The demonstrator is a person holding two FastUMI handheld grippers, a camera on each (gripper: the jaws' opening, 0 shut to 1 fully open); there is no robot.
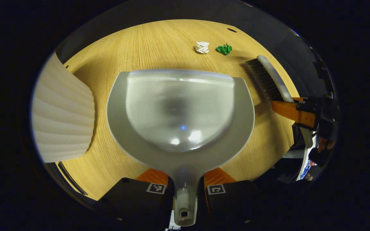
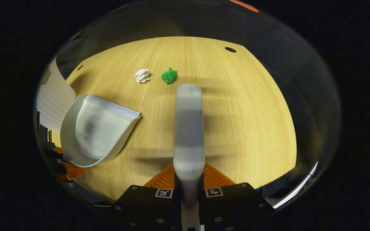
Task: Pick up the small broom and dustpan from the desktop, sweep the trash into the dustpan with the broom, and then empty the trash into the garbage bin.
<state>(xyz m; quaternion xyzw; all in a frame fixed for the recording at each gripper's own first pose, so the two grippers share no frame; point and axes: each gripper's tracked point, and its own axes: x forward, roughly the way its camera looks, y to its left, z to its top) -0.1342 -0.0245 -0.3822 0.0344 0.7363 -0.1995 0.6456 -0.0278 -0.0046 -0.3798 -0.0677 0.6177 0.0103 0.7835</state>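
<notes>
In the left gripper view my left gripper is shut on the handle of the grey dustpan, which hangs over the wooden desktop with its mouth facing away. Beyond it lie a white paper ball and a green paper ball. To the right, the broom shows its dark bristles, held by the right gripper. In the right gripper view my right gripper is shut on the broom's grey handle. The white ball and green ball lie ahead; the dustpan is at left.
A white ribbed garbage bin stands at the desk's left side, also seen as the bin behind the dustpan in the right gripper view. A small dark hole sits near the desktop's far edge. The desk's edges drop off to darkness all round.
</notes>
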